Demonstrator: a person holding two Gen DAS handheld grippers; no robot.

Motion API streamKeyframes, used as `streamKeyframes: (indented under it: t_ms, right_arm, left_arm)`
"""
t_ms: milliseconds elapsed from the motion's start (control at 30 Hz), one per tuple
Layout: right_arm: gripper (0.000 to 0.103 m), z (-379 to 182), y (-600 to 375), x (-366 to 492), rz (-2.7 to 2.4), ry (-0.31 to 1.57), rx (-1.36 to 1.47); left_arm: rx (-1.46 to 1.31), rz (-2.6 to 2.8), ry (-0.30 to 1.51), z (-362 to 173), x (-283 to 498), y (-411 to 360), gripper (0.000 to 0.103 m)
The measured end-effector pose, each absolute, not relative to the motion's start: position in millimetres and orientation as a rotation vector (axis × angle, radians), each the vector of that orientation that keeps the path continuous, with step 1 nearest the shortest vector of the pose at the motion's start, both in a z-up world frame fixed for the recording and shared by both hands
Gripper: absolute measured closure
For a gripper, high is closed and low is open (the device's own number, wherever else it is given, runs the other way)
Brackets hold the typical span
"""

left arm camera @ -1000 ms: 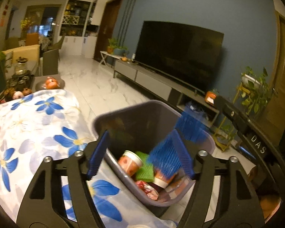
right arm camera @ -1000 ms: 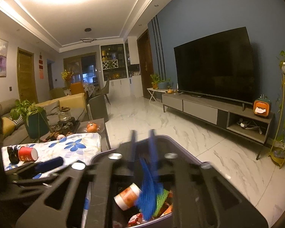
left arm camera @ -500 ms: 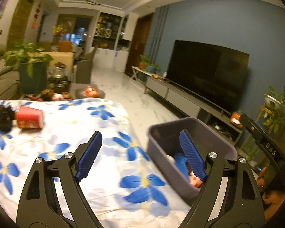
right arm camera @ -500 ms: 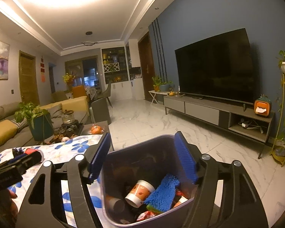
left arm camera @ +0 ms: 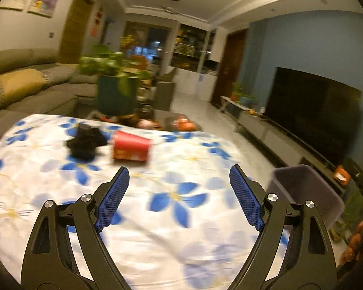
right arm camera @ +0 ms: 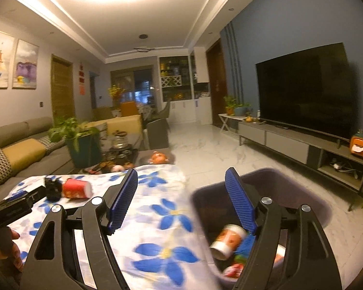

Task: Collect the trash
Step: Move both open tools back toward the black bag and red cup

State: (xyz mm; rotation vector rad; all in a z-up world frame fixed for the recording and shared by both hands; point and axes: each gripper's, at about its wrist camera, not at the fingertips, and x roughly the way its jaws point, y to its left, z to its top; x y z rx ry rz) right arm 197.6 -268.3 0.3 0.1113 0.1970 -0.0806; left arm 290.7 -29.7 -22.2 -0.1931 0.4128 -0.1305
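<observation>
Next: left gripper [left arm camera: 176, 183], jaws spread, empty; straddle red cup [left arm camera: 130, 149] nr table's [left arm camera: 193, 229] far edge, pinch gently. Right gripper [right arm camera: 181, 193] jaws spread, empty, by bin [right arm camera: 314, 203].

No legible text anywhere.

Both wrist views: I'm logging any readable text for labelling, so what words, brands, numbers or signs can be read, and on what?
No text can be read in either view.
Red paper cup lying on the floral tablecloth: a paler band, blurred, unreadable.
Orange-and-white paper cup in the grey plastic bin: a print, blurred.
Red hangings beside the wooden door: too small to read.
</observation>
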Motion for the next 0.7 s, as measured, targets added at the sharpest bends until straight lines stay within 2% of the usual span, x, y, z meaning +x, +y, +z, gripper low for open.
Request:
streamKeyframes:
  t_ms: [700]
  right_arm:
    - [0.03, -12.4, -139.5, 266.5, 0.096, 0.303, 0.116]
  left_arm:
    - [-0.192, 0.1, 0.392, -25.9, 295.4, 77.5, 0.02]
